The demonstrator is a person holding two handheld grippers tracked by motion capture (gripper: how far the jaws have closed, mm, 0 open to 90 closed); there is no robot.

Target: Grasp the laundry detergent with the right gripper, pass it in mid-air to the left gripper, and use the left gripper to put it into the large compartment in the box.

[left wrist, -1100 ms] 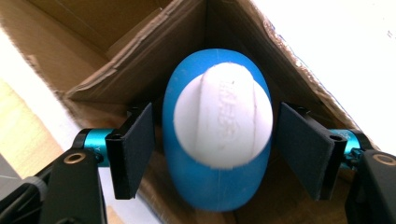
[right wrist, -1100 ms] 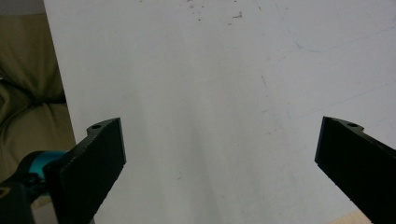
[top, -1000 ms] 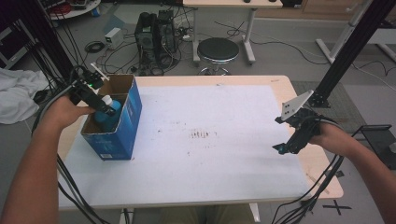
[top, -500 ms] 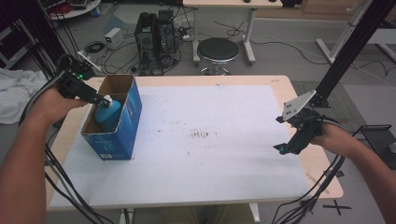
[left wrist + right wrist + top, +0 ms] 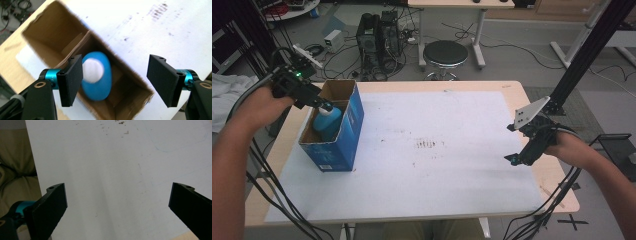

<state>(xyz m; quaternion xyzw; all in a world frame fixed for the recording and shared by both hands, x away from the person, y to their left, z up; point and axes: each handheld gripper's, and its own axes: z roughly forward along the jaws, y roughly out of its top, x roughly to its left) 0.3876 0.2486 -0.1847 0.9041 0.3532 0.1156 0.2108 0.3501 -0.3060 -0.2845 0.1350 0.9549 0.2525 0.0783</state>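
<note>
The left gripper (image 5: 115, 80) hangs wide open above the box (image 5: 343, 142), holding nothing. A blurred blue bottle (image 5: 97, 75), seemingly white-capped, stands inside. The right gripper (image 5: 117, 207), spread wide and empty, hovers over the mat (image 5: 112, 165).

The box (image 5: 343, 131) is blue outside with small white print low on its near face and plain brown cardboard inside. The bottle (image 5: 98, 75) standing in it is bright blue with a white cap. The worktop (image 5: 509, 90) is light wood, covered by a white sheet (image 5: 452, 170) flecked with brown marks near its middle. The left claw (image 5: 117, 77) has black jaws on teal mounts; the right claw (image 5: 117, 207) has black jaws too, with teal at one base
</note>
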